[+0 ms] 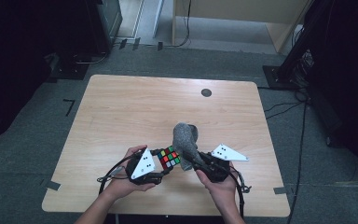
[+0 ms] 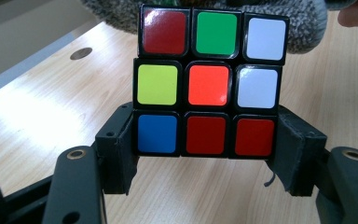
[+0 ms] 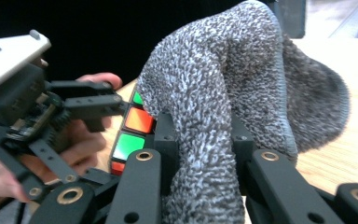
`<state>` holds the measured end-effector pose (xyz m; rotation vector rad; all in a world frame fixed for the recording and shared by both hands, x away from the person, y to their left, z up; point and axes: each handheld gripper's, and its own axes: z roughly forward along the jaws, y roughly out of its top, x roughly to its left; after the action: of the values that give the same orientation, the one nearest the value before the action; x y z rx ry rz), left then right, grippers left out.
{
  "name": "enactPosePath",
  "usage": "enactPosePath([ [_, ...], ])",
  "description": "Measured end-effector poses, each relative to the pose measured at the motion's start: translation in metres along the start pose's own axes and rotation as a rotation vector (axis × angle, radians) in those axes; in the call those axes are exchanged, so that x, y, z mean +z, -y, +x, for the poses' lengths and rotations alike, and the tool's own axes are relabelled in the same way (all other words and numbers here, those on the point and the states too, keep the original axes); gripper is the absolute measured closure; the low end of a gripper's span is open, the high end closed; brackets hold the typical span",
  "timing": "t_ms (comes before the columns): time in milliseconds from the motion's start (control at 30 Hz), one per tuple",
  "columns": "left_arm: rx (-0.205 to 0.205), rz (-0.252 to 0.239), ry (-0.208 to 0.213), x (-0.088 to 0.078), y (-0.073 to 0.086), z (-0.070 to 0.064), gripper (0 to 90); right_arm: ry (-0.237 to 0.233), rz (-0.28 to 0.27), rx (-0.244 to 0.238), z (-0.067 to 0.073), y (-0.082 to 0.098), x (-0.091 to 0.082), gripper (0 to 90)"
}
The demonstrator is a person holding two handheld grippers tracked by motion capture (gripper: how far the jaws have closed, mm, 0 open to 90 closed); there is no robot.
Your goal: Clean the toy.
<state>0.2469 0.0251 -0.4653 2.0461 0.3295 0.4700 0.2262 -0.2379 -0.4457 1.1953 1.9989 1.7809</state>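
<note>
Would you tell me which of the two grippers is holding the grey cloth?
The right gripper: its jaws pinch the grey cloth, while the left gripper clamps the colourful puzzle cube instead.

One overhead camera, two riding close on the grippers.

The high view looks forward and down from the person's side, taking in the whole table (image 1: 121, 107) and floor beyond. The left gripper view sits very near, facing the cube (image 2: 208, 85) along its jaws. The right gripper view looks along its jaws at the cloth (image 3: 223, 107), close up. All three share cube and cloth; the right gripper view also catches the left gripper (image 3: 98, 105).
</note>
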Motion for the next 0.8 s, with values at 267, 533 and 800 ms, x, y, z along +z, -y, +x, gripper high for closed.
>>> enactPosePath([
  [267, -0.004, -0.003, 0.007, -0.002, 0.0, 0.001, 34.2, -0.11, -0.015, -0.026, 0.013, -0.003, 0.003, 73.4],
  [533, -0.035, -0.08, 0.039, -0.012, -0.002, 0.007, 34.2, 0.015, 0.026, 0.01, -0.01, 0.001, -0.001, 73.4],
  [800, -0.01, -0.055, 0.039, -0.01, -0.002, 0.004, 34.2, -0.124, -0.009, -0.062, 0.018, -0.008, -0.001, 73.4],
])
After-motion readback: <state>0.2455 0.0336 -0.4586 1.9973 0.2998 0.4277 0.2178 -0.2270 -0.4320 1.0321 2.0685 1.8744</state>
